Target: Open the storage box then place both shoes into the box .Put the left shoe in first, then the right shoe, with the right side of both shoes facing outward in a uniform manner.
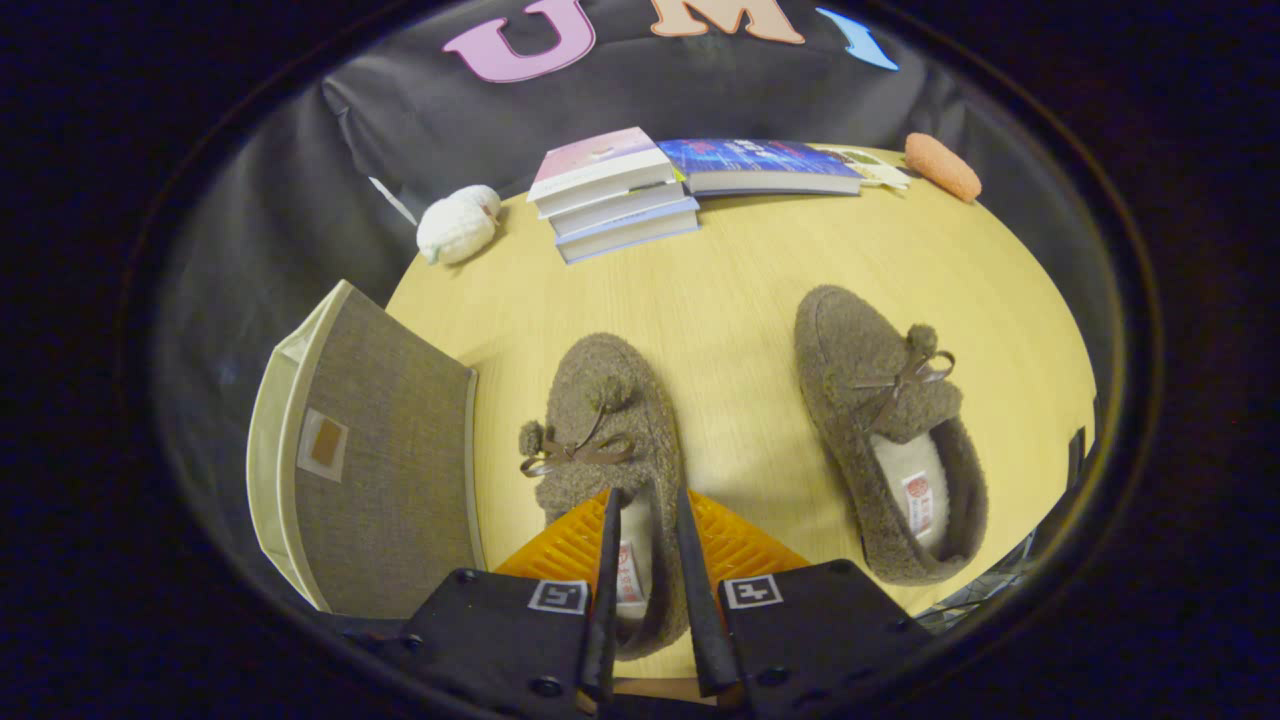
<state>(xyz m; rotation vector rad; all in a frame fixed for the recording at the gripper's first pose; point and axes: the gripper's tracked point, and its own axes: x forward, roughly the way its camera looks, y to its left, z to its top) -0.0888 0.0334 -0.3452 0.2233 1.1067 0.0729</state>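
Observation:
Two brown fuzzy slippers with bows and pale linings lie on the wooden table [740, 270], toes pointing away from me. The left shoe [600, 400] sits between my fingers. My gripper [648, 500] is closed narrowly on the sides of its heel opening, and the pale insole shows in the gap. The right shoe [860, 380] lies apart, beyond and to the right of the fingers, angled slightly. The grey fabric storage box [390, 450] stands just left of the fingers. A grey panel with a small label patch faces me, and cream lining shows along its left edge.
Against the back wall sit a stack of books [615, 190] and an open book [760, 165] beside it. A white plush item [457, 225] lies at the far left corner and an orange roll-shaped object [942, 166] at the far right.

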